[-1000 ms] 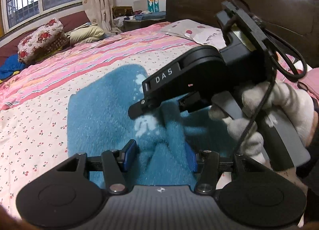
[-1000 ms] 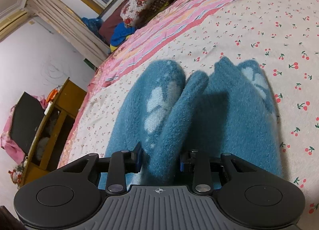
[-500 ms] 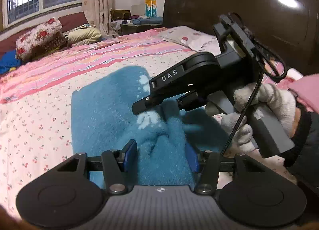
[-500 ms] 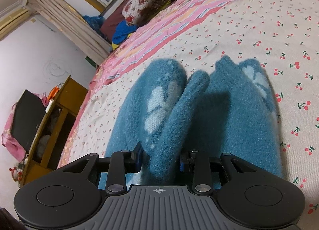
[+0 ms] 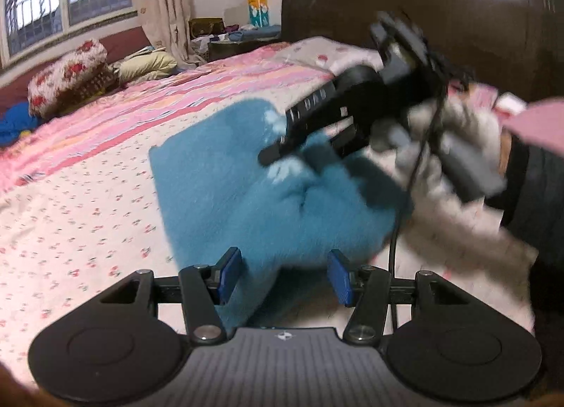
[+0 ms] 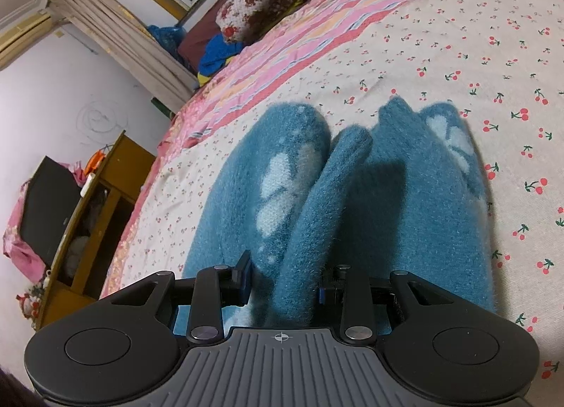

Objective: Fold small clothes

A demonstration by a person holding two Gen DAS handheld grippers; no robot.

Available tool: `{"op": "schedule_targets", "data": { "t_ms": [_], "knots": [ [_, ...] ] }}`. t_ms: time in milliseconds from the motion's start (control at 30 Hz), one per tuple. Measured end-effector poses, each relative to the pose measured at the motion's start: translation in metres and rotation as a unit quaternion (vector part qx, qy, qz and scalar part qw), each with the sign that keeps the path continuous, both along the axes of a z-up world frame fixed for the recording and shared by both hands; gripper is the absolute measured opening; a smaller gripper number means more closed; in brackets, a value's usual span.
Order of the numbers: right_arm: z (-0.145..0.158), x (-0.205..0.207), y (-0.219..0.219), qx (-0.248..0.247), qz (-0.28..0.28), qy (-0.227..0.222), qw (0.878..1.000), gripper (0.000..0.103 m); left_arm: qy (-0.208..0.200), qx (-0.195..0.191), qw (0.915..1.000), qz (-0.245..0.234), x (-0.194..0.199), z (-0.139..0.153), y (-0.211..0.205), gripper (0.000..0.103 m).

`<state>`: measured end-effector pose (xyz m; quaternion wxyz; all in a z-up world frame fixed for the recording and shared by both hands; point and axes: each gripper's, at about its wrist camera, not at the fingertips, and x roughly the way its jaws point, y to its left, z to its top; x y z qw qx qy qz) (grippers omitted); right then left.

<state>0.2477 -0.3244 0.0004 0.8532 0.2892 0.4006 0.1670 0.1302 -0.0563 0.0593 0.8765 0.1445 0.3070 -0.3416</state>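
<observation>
We see the blue garment [image 6: 405,202] lying on the bed [image 6: 458,54], bunched into a raised ridge down its middle. Our right tongs [image 6: 283,283] are clamped on the near end of that ridge. Our left tongs [image 5: 283,275] stand apart, a corner of the garment between the pads [image 5: 231,273] without being pinched. In the left view, our gloved right hand [image 5: 454,160] holds the other tool over the cloth.

Motion blur smears the right gripper [image 5: 317,156] and gloved hand [image 5: 458,146] holding it.
</observation>
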Motion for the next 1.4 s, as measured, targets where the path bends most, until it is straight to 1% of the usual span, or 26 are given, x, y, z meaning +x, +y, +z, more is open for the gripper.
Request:
{"op": "schedule_targets", "data": {
  "t_ms": [33,100,200,233,367,433,467,500,533,567,600,633,667,733,800,867,933,967,1033,1067,1100,1167,1233,1400],
  "knots": [
    [0.000,0.000,0.000,-0.001,0.000,0.000,1.000,0.032,-0.008,0.013,0.9999,-0.003,-0.004,-0.004,-0.001,0.059],
    [0.000,0.000,0.000,0.000,0.000,0.001,1.000,0.032,-0.036,0.041,0.9985,0.000,-0.011,-0.014,-0.009,0.059],
    [0.000,0.000,0.002,-0.005,0.000,0.001,1.000,0.033,-0.095,0.072,0.9928,0.008,-0.013,-0.029,-0.027,0.060],
    [0.000,0.000,0.003,-0.007,-0.001,0.001,1.000,0.033,-0.106,0.078,0.9912,0.015,-0.011,-0.032,-0.033,0.060],
    [0.001,0.003,0.004,-0.016,0.002,0.000,1.000,0.037,-0.121,0.071,0.9893,0.039,-0.007,-0.041,-0.042,0.059],
    [0.001,0.007,0.007,-0.026,0.010,0.000,1.000,0.041,-0.129,0.074,0.9877,0.048,-0.008,-0.043,-0.046,0.059],
    [0.001,0.009,0.009,-0.033,0.012,-0.001,0.999,0.043,-0.130,0.075,0.9874,0.049,-0.009,-0.042,-0.047,0.057],
    [0.000,0.011,0.011,-0.038,0.013,-0.001,0.999,0.044,-0.129,0.072,0.9877,0.050,-0.009,-0.042,-0.048,0.056],
    [-0.001,0.012,0.013,-0.041,0.014,-0.001,0.999,0.044,-0.128,0.070,0.9880,0.052,-0.009,-0.040,-0.049,0.048],
    [-0.002,0.012,0.013,-0.041,0.012,-0.001,0.999,0.041,-0.125,0.068,0.9883,0.054,-0.009,-0.037,-0.050,0.038],
    [-0.002,0.013,0.012,-0.039,0.010,-0.001,0.999,0.039,-0.121,0.062,0.9890,0.058,-0.007,-0.033,-0.051,0.035],
    [0.000,0.013,0.009,-0.034,0.009,-0.003,0.999,0.033,-0.113,0.049,0.9906,0.059,-0.005,-0.027,-0.051,0.032],
    [0.004,0.013,0.006,-0.029,0.008,-0.008,1.000,0.031,-0.104,0.032,0.9924,0.058,-0.003,-0.021,-0.051,0.030],
    [0.017,0.010,-0.001,-0.019,0.003,-0.031,0.999,0.030,-0.095,0.005,0.9942,0.051,0.001,-0.008,-0.056,0.029],
    [0.032,0.007,-0.011,-0.006,0.000,-0.057,0.998,0.029,-0.096,-0.007,0.9945,0.041,0.003,0.000,-0.066,0.029],
    [0.040,0.006,-0.022,-0.004,-0.010,-0.074,0.997,0.029,-0.089,-0.017,0.9955,0.029,0.005,0.003,-0.075,0.029],
    [0.037,0.009,-0.033,-0.004,-0.019,-0.068,0.997,0.029,-0.074,-0.012,0.9970,0.018,0.011,-0.003,-0.087,0.029],
    [0.030,0.012,-0.038,-0.013,-0.025,-0.056,0.998,0.029,-0.061,-0.011,0.9980,0.013,0.014,-0.008,-0.094,0.029],
    [0.009,0.020,-0.044,-0.033,-0.044,-0.015,0.998,0.030,-0.038,-0.001,0.9992,0.006,0.018,-0.021,-0.108,0.029],
    [-0.002,0.024,-0.045,-0.046,-0.046,0.006,0.998,0.033,-0.035,0.005,0.9994,0.002,0.018,-0.027,-0.113,0.029],
    [-0.009,0.024,-0.046,-0.049,-0.046,0.013,0.998,0.034,-0.036,0.012,0.9993,-0.001,0.018,-0.032,-0.116,0.030],
    [-0.006,0.021,-0.051,-0.039,-0.049,0.012,0.998,0.037,-0.041,0.019,0.9989,-0.007,0.015,-0.035,-0.120,0.030],
    [0.006,0.012,-0.052,-0.063,-0.051,-0.004,0.997,0.040,-0.036,0.011,0.9993,-0.009,0.014,-0.032,-0.117,0.030],
    [0.033,-0.030,-0.054,-0.101,-0.069,-0.041,0.992,0.040,-0.023,-0.011,0.9997,-0.003,0.019,-0.027,-0.108,0.031]
  ]
}}
